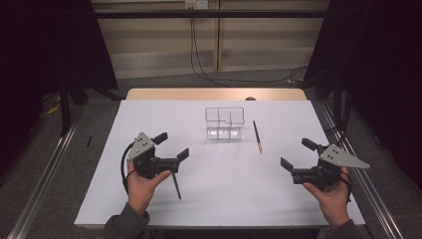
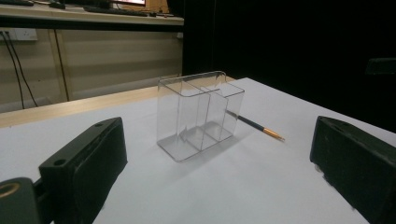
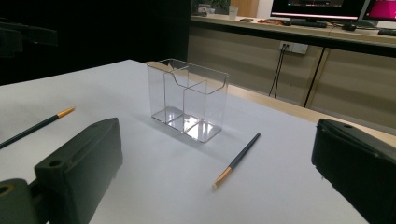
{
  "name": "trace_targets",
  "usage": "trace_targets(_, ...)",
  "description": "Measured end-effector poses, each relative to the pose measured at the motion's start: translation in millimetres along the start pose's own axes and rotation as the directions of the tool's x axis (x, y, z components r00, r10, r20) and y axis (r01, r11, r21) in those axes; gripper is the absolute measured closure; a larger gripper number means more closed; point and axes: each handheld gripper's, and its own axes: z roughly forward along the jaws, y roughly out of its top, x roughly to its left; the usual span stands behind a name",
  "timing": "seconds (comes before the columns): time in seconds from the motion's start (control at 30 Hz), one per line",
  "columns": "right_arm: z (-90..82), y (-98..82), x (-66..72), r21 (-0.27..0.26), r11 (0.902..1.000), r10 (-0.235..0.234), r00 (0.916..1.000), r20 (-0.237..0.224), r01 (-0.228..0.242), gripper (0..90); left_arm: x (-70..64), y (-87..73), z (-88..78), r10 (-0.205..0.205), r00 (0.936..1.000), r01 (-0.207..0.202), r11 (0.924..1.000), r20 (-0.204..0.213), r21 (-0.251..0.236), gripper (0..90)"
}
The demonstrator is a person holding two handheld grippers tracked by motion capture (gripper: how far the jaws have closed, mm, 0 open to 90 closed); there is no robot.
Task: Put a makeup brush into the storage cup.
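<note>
A clear acrylic holder (image 1: 225, 123) (image 2: 198, 114) (image 3: 187, 98) with several compartments stands upright on the white table top (image 1: 224, 184), empty. A dark pencil (image 1: 257, 136) (image 2: 256, 125) (image 3: 236, 161) with a gold tip lies flat just right of it. A second dark pencil (image 1: 175, 185) (image 3: 35, 127) lies by the person's left hand. My left gripper (image 1: 171, 146) (image 2: 219, 172) is open at the left, facing the holder, holding nothing. My right gripper (image 1: 297, 154) (image 3: 215, 196) is open at the right, also empty.
The white sheet covers a wooden table (image 1: 214, 93) whose far edge shows behind the holder. Metal rails (image 1: 45, 174) run along both sides on the floor. Cables (image 1: 199, 59) hang at the back wall.
</note>
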Motion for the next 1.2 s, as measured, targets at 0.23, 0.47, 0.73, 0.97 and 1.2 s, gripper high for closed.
trace_targets(0.23,0.2,-0.2,0.1,0.0,1.0,0.0,1.0,-0.001,0.0,1.4,-3.0,2.2,7.5,-0.008,1.0,0.008,1.0,0.001,-0.003,3.5)
trace_targets(0.47,1.3,-0.4,0.8,0.006,1.0,-0.006,1.0,0.0,0.006,1.4,-3.0,5.7,7.9,-0.004,1.0,0.004,0.9993,-0.003,0.036,3.6)
trace_targets(0.73,2.3,-0.7,1.8,0.01,0.9999,-0.007,0.9999,-0.009,0.008,1.4,-4.5,7.9,10.5,-0.028,0.9979,0.033,0.995,-0.058,0.094,3.6)
trace_targets(0.97,2.6,-1.0,1.7,0.014,0.9998,-0.012,0.9999,-0.008,0.012,1.4,-2.7,6.8,15.2,-0.056,0.9949,0.069,0.9854,-0.084,0.156,3.6)
trace_targets(1.2,2.6,-1.6,0.5,0.017,0.9997,-0.016,0.9998,-0.008,0.016,1.4,0.6,8.7,17.4,-0.071,0.9922,0.092,0.9718,-0.102,0.217,3.6)
